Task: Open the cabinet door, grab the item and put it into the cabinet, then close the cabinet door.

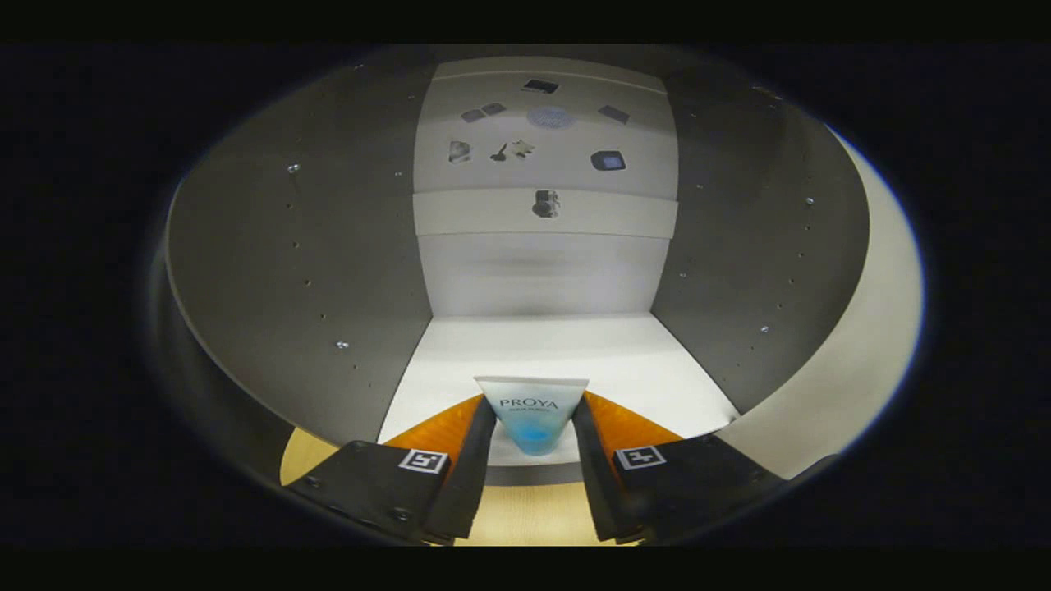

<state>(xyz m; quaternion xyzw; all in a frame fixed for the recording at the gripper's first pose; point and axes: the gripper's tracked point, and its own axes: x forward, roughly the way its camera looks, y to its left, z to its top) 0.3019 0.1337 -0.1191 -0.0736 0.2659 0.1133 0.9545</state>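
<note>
Gripper (534,427) clamped on a cosmetic tube (532,417), one finger on each flank, held at the open cabinet's (312,271) mouth above its pale shelf (542,353); tube judged light, soft-walled, slippery, best pinched mid-body
</note>
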